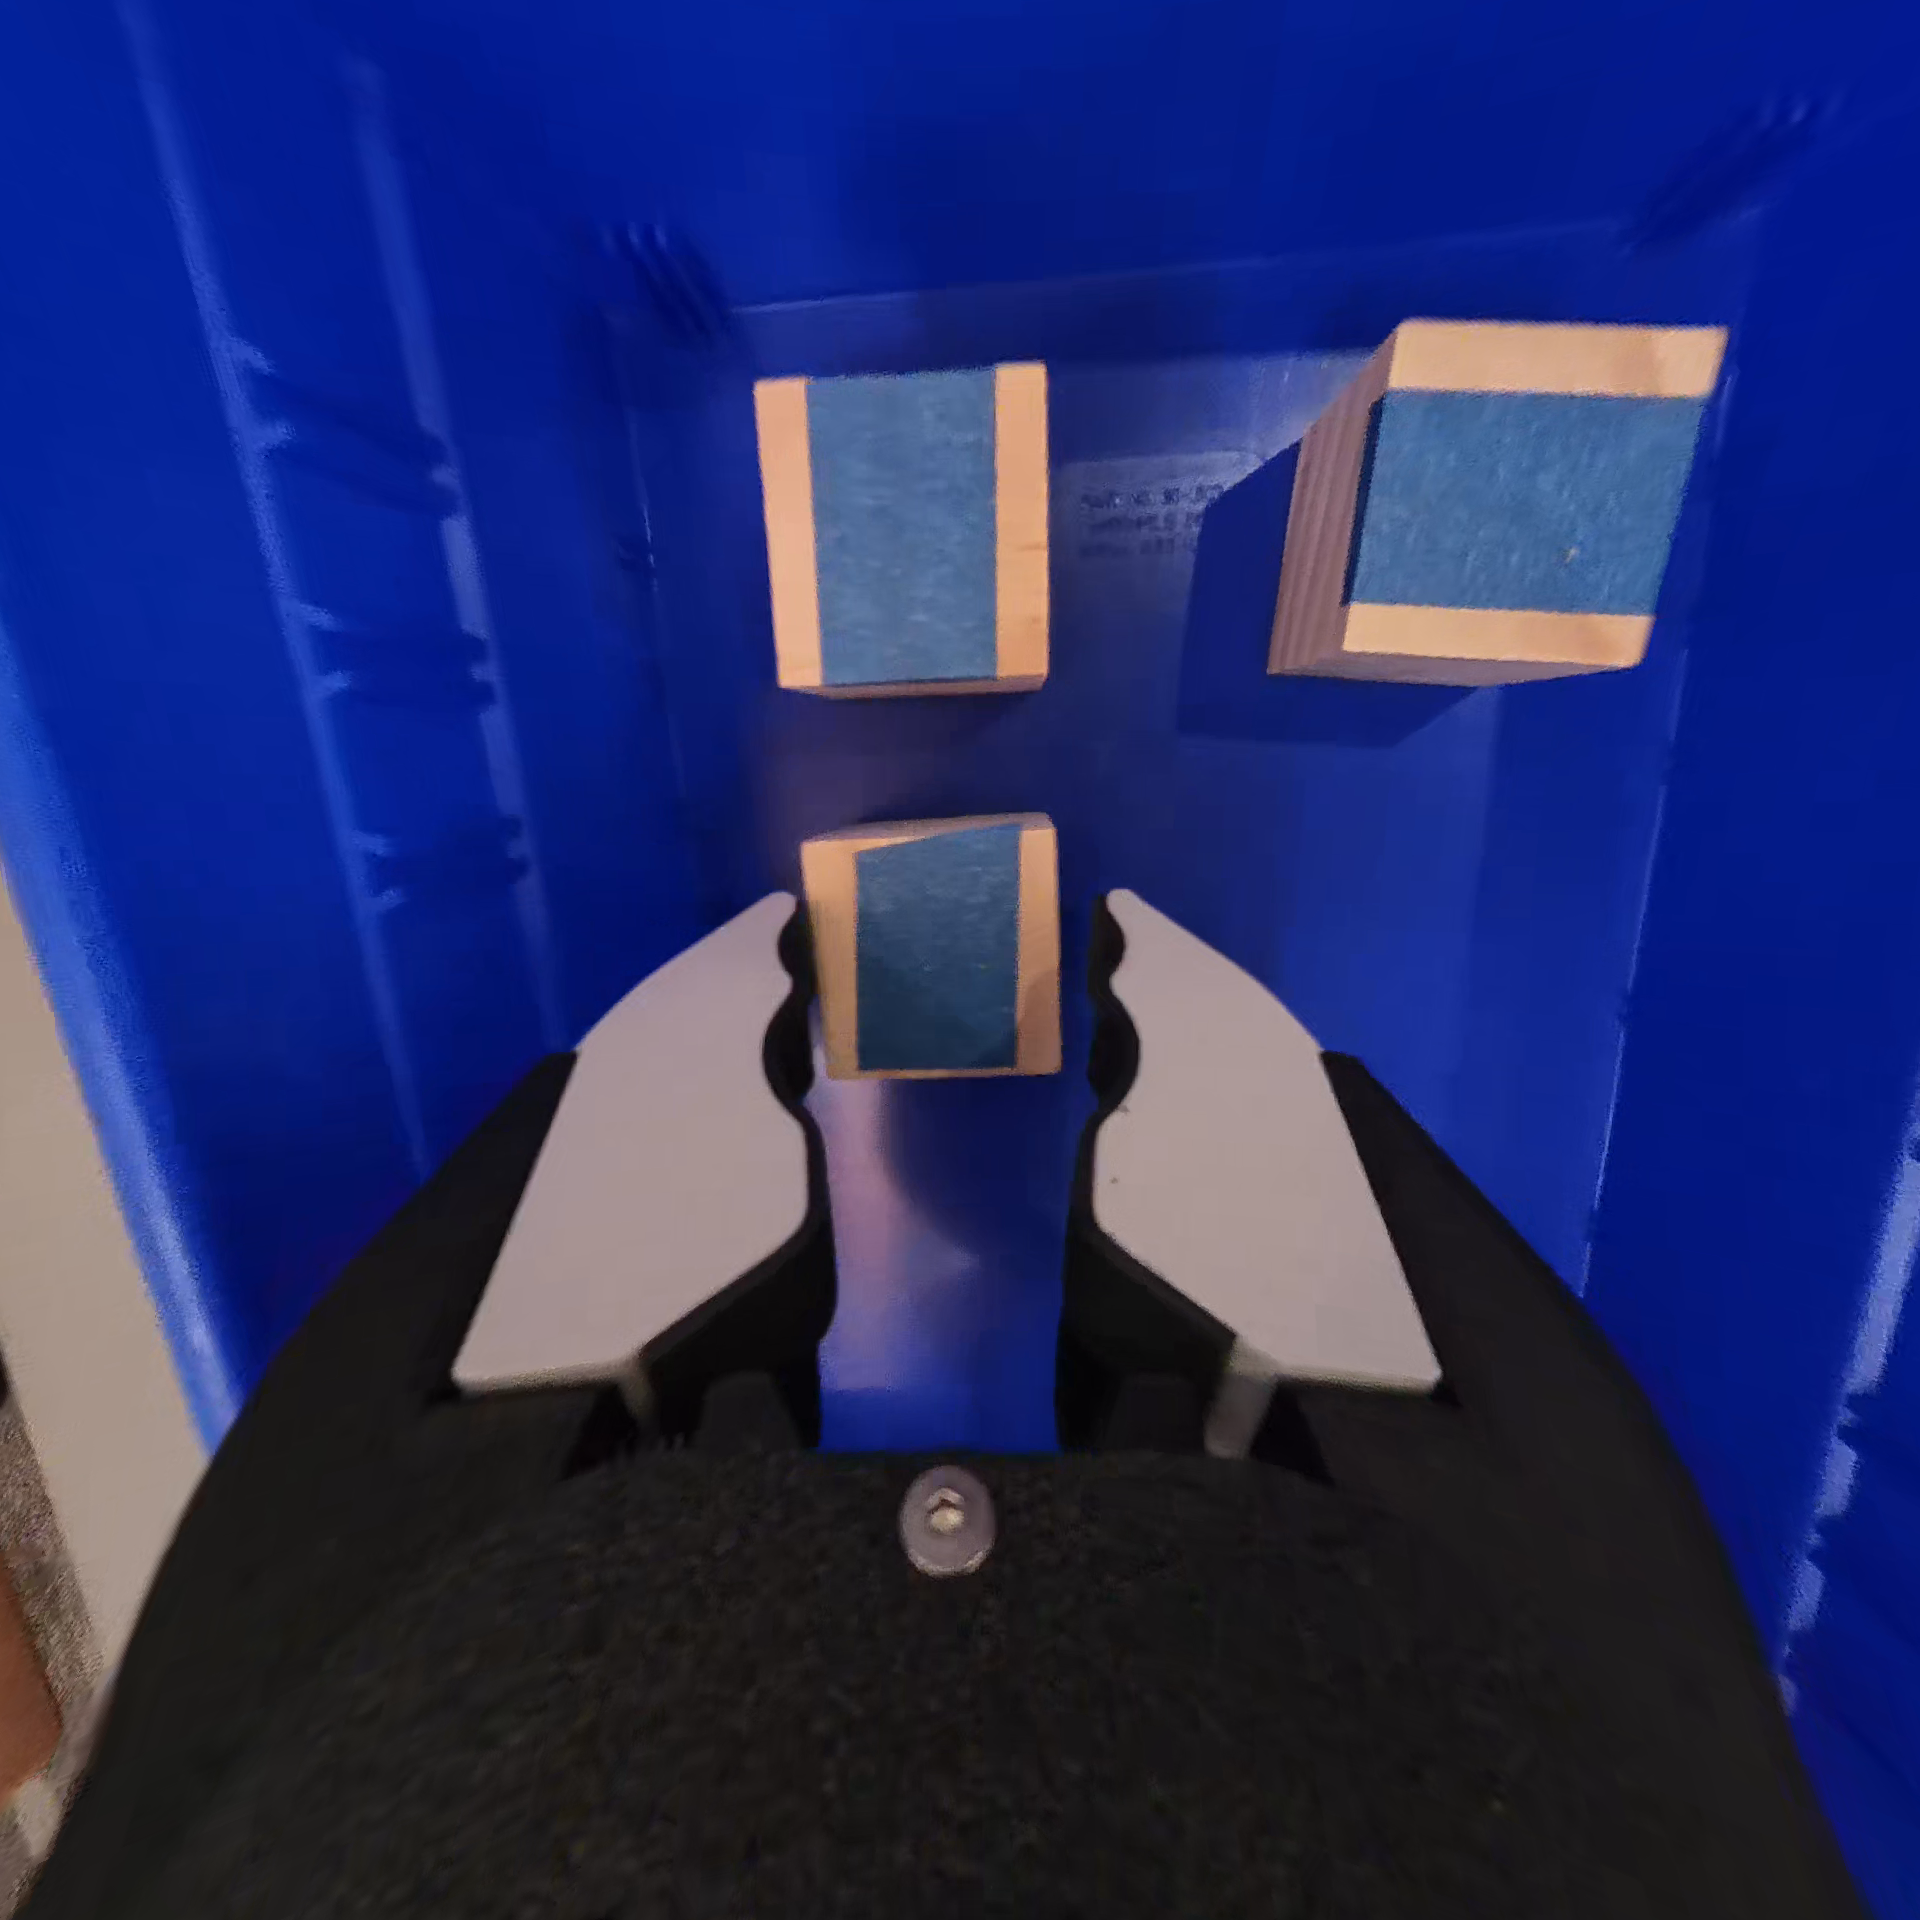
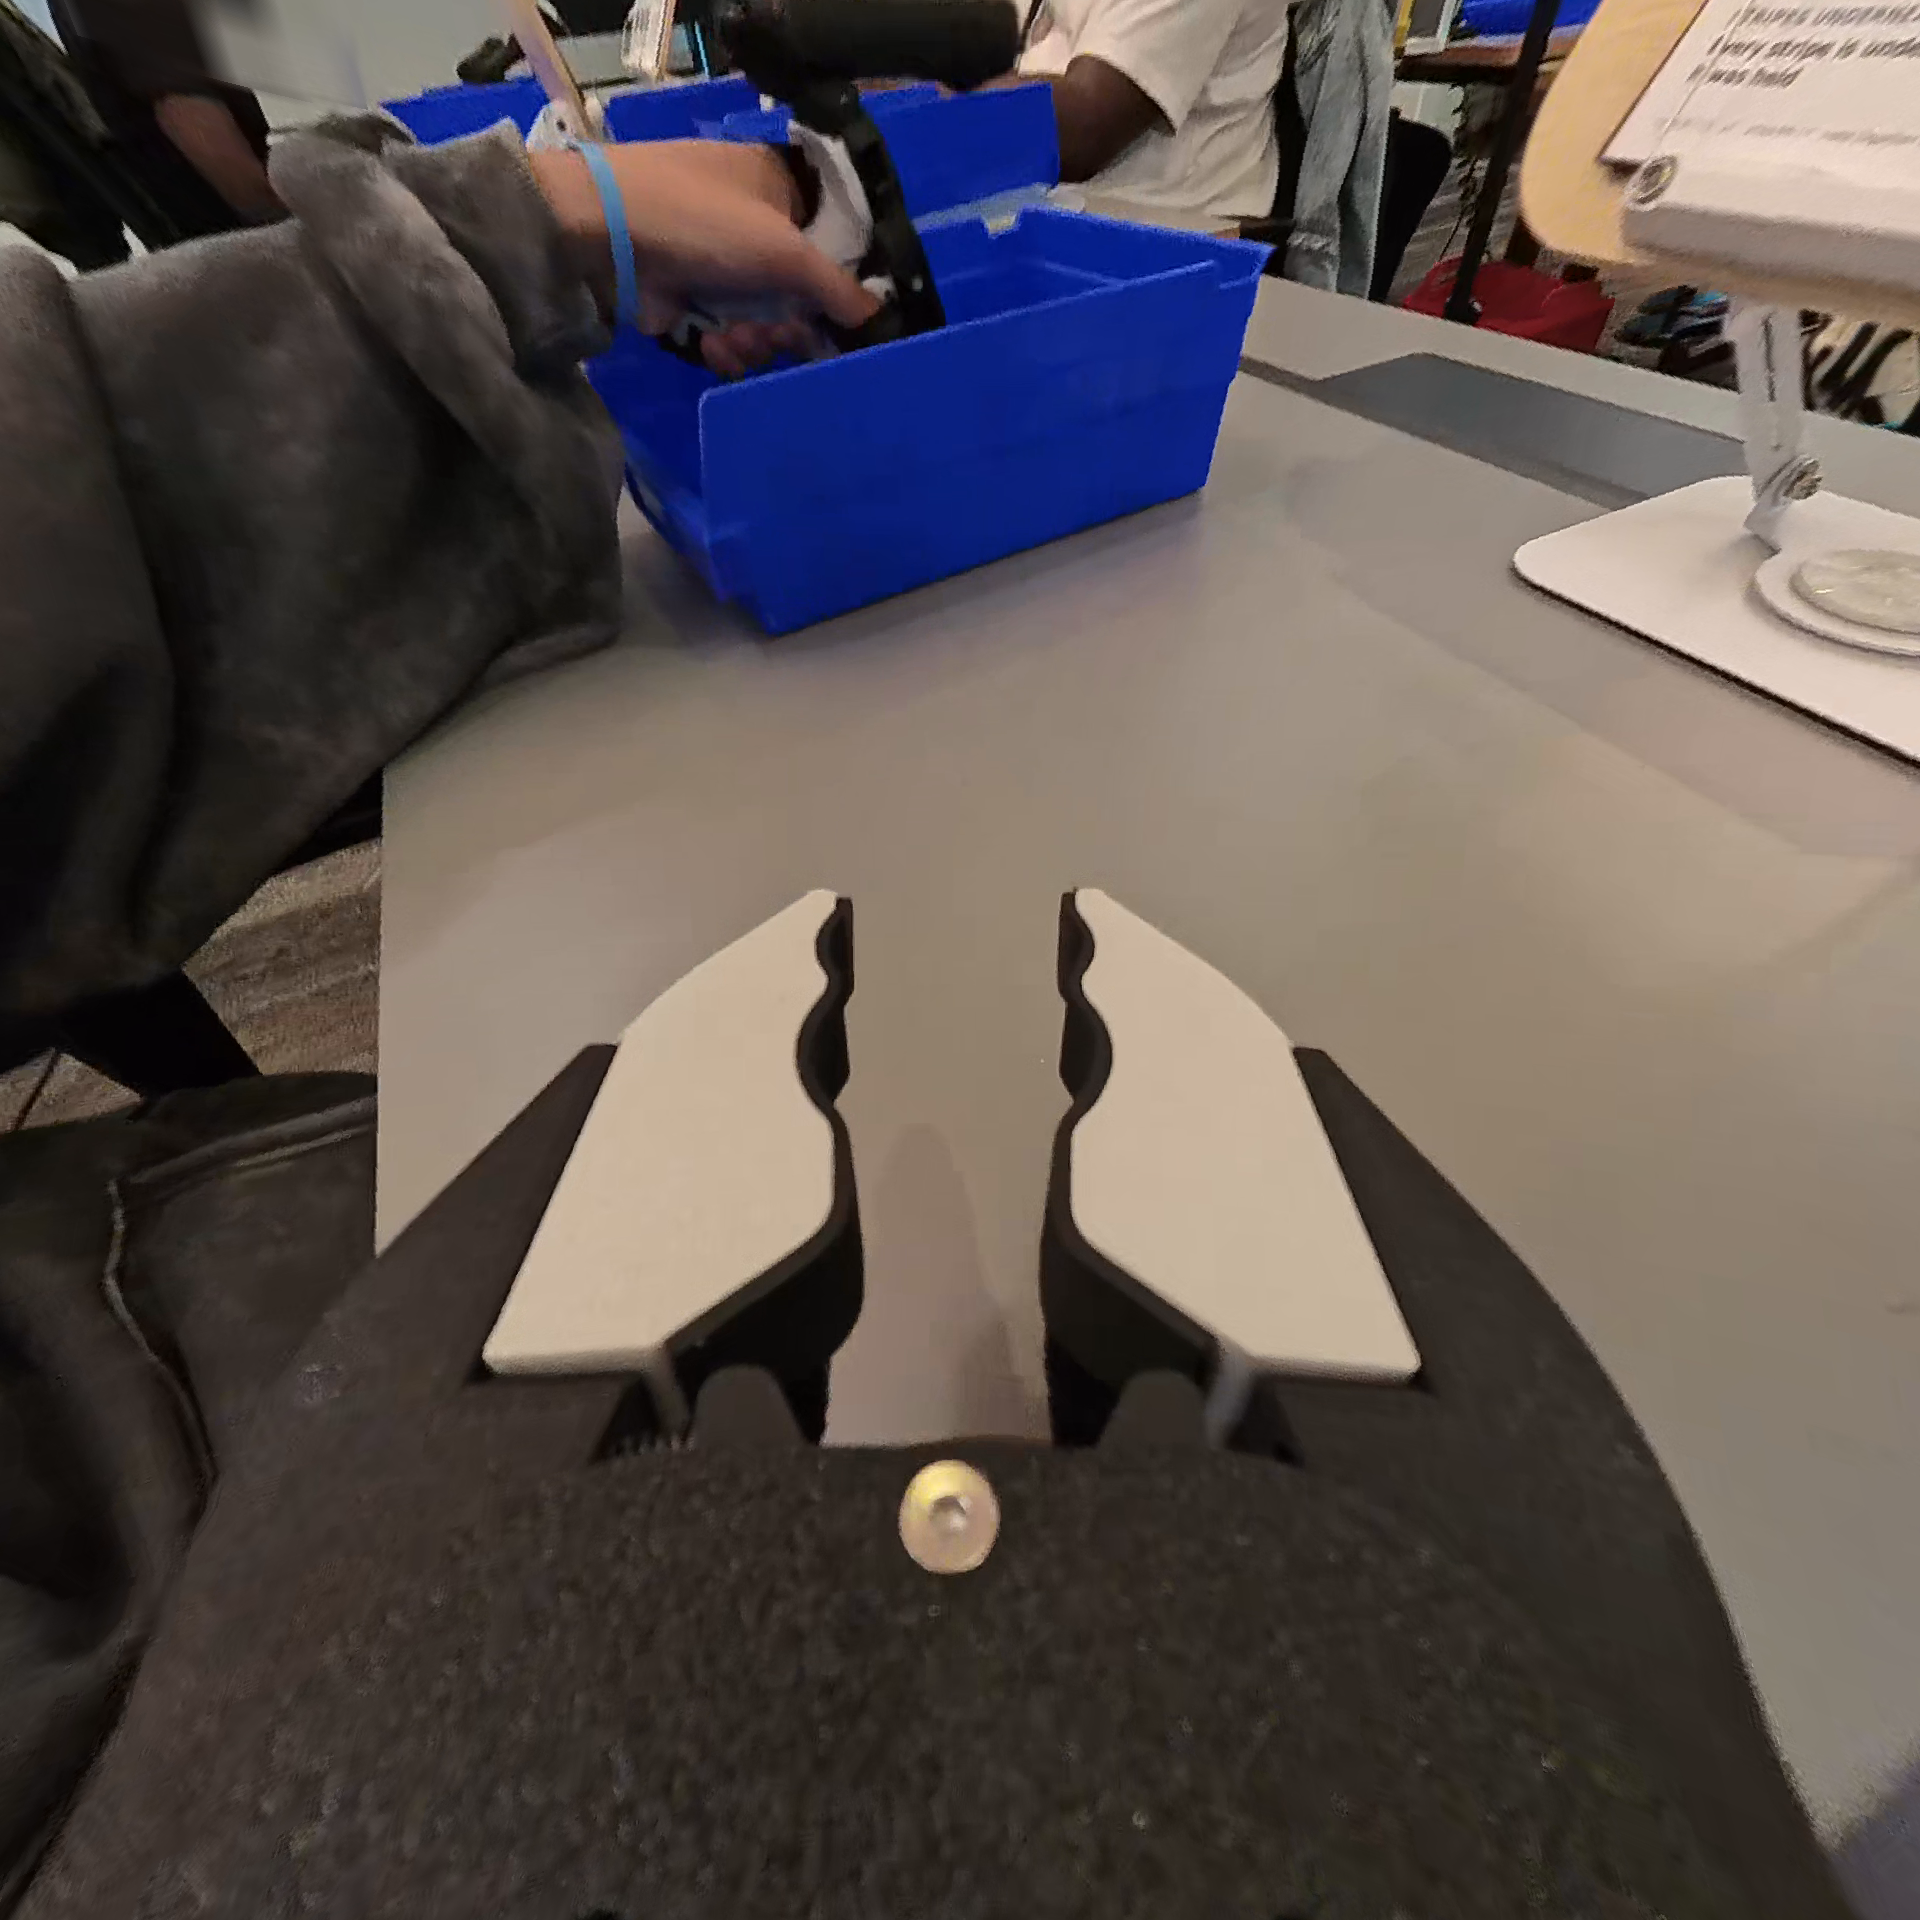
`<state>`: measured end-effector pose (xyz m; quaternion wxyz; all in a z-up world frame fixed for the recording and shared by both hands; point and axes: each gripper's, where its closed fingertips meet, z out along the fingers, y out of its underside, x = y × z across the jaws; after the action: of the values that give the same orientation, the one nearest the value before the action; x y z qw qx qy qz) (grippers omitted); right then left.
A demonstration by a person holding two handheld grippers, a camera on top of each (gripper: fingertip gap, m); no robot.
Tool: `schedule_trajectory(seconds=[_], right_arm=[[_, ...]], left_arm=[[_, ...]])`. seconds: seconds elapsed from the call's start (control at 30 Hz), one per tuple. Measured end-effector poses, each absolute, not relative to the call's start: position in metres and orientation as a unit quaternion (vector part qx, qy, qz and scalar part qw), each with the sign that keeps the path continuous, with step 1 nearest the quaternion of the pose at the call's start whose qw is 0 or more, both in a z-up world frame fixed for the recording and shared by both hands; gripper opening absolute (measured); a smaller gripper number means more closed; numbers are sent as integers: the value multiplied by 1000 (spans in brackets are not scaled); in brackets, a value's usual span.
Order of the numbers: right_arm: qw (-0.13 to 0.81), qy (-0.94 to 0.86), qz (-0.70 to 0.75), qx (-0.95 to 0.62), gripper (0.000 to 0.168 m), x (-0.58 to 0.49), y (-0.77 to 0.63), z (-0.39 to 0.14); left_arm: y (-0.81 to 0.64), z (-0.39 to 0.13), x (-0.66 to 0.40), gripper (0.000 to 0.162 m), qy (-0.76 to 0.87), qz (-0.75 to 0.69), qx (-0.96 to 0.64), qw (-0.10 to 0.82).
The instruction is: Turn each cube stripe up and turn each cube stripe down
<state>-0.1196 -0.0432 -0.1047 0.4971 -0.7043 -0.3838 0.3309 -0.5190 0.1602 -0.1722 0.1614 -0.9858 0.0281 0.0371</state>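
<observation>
The left gripper (image 1: 945, 914) is reaching down into the blue bin (image 1: 312, 623), with its jaws spread on either side of the near cube (image 1: 935, 951). The left finger looks like it's right against the cube's side, the right one has a sliver of gap, so nothing is actually pinched. That cube has its blue tape stripe facing up at the camera, and the stripe runs along the gripper's reach direction, with bare wood strips left and right.

Farther in there's the far-left cube (image 1: 902, 530), stripe up too, running the same way. Off to the right is the far-right cube (image 1: 1507, 509), also stripe up, but its stripe runs crossways, with wood strips at the near and far edges. All three sit apart on the bin floor. There's some faint moulded lettering on the bin floor between the two far cubes, too blurry to make out.

The right gripper (image 2: 956, 925) hovers over the grey table (image 2: 1351, 831), jaws apart, holding nothing. Beyond it, the bin sits on the table with a hand (image 2: 707, 239) in a grey sleeve (image 2: 312, 468) dipping in. At far right there's a white stand (image 2: 1714, 582) holding a printed sheet (image 2: 1787, 94).
</observation>
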Motion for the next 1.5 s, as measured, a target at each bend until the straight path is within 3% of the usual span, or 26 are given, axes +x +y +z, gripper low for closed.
schedule_trajectory(seconds=[0.2, 0.47, 0.63, 0.97, 1.13, 1.23, 1.33, 1.5], right_arm=[[497, -410, 307, -701, 37, -124, -48, -109], [517, -374, 323, -699, 36, -109, -37, -96], [527, -315, 355, -705, 35, -89, -23, -87], [545, -273, 357, -707, 41, -75, -3, -79], [554, -329, 356, -677, 67, -82, 8, -45], [546, -392, 358, -648, 69, -97, 5, -23], [586, -431, 352, -589, 69, -115, 6, 2], [579, -460, 313, -596, 80, -134, 15, -17]], left_arm=[[153, -166, -516, 45, 31, 16, -985, 169], [117, -39, -456, 44, 62, -120, -938, 320], [87, -18, -377, 44, 116, -211, -907, 346], [69, -69, -209, 44, 221, -283, -886, 293], [40, -24, -151, 44, 177, -579, -761, 231], [29, -4, -144, 44, 139, -685, -692, 179], [24, 6, -144, 44, 82, -762, -632, 115], [22, -7, -137, 44, 43, -778, -622, 74]])
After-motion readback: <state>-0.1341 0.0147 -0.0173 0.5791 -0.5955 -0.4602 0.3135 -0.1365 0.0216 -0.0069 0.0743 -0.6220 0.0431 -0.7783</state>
